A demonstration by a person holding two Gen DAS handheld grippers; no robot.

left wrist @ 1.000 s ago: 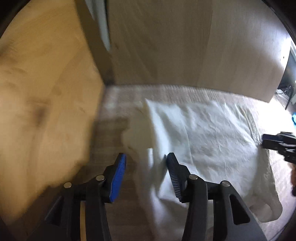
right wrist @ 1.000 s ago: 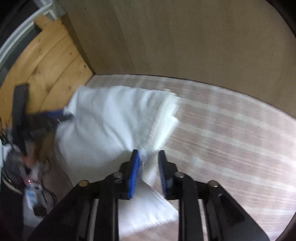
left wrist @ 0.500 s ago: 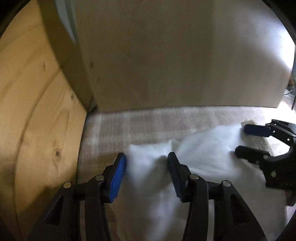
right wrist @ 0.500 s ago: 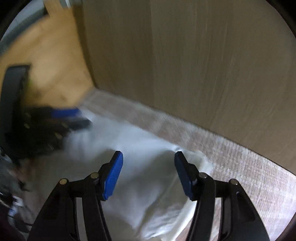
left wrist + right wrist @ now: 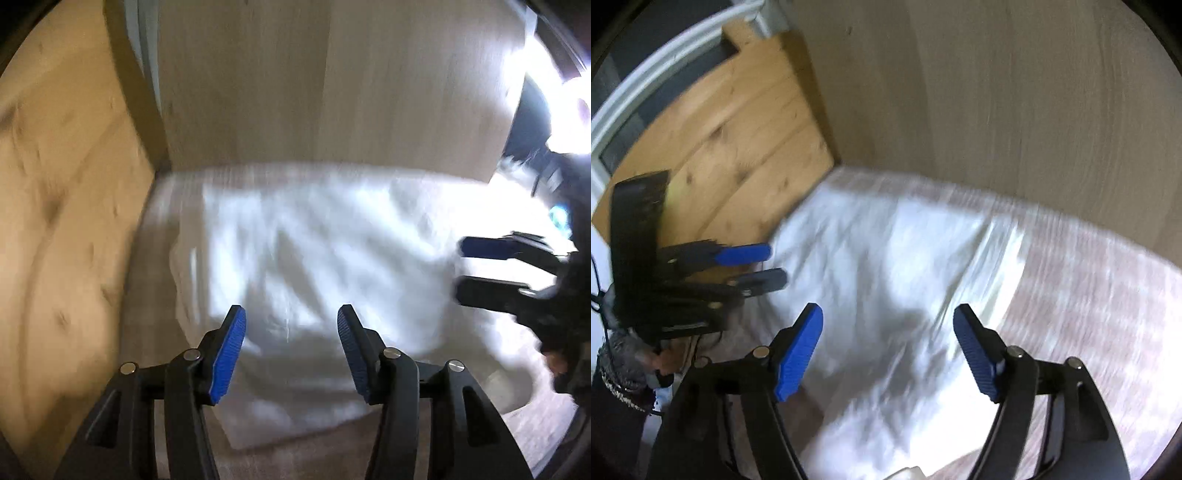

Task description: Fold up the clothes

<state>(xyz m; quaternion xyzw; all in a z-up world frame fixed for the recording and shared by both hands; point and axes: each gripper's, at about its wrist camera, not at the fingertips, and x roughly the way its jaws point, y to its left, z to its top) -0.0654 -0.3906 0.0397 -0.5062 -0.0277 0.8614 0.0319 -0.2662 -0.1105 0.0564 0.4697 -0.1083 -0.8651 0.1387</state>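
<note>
A white garment [image 5: 317,266] lies folded on the striped bed cover [image 5: 155,258]; it also shows in the right wrist view [image 5: 886,280]. My left gripper [image 5: 291,350] is open and empty above the garment's near left part. It also shows at the left of the right wrist view [image 5: 753,266]. My right gripper [image 5: 890,350] is open and empty above the garment's near part. It also shows at the right of the left wrist view [image 5: 491,262]. Both views are blurred by motion.
A light wooden wall panel [image 5: 332,92] stands behind the bed. A pine board [image 5: 62,192] closes off the left side, also seen in the right wrist view [image 5: 738,140]. Bright light glares at the far right [image 5: 554,92].
Both grippers have let go of the garment and pulled back above it. The right gripper opened from nearly shut to wide. The garment now lies flatter, folded over.
</note>
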